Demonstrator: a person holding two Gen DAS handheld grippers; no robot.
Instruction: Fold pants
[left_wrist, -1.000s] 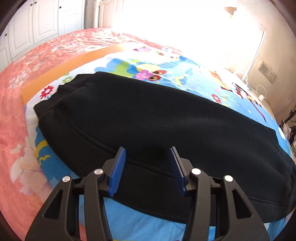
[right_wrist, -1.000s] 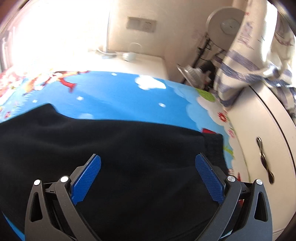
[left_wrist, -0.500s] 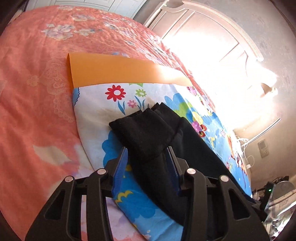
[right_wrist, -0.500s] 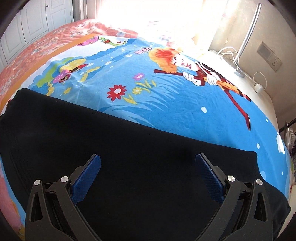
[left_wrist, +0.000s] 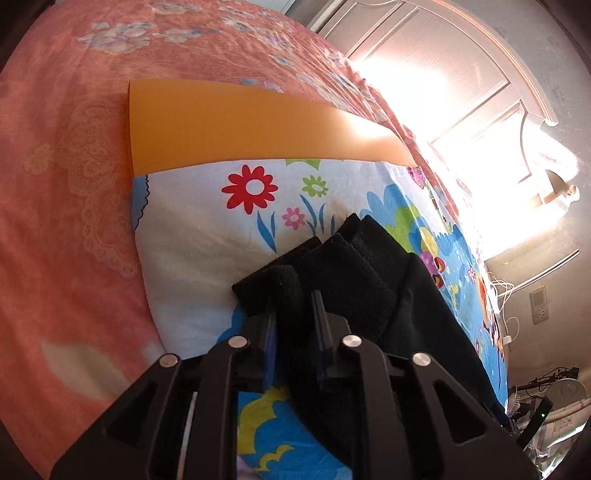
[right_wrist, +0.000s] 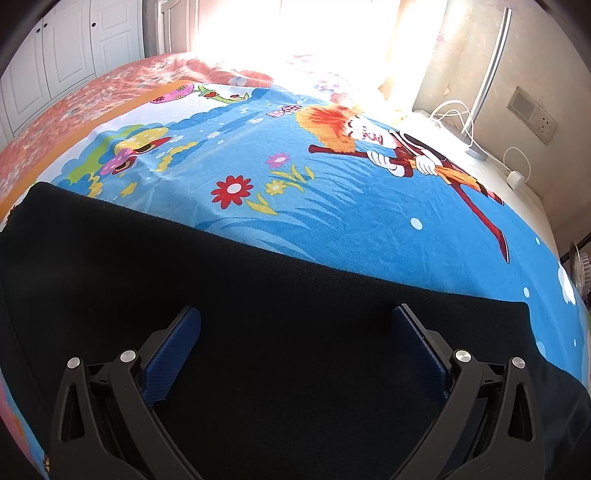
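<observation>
Black pants (left_wrist: 369, 288) lie stretched across a cartoon-print sheet (left_wrist: 192, 236) on a bed. Their thick layered end reaches the sheet's white corner. My left gripper (left_wrist: 293, 306) is at that end, and its jaws are closing with a bunch of black fabric filling the narrow gap between the blue pads. In the right wrist view the pants (right_wrist: 258, 295) spread wide across the lower half. My right gripper (right_wrist: 295, 325) hovers over their middle, open wide, with nothing pinched between its fingers.
An orange sheet (left_wrist: 221, 122) lies beyond the cartoon sheet on a pink floral bedspread (left_wrist: 66, 147). A white headboard (left_wrist: 461, 74) stands in bright light. White cables and a wall socket (right_wrist: 532, 114) sit at the right, and wardrobe doors (right_wrist: 74, 48) at the far left.
My left gripper swung to the pants' end and its jaws narrowed around the fabric. My right gripper swung from the other end to the pants' middle and stayed open.
</observation>
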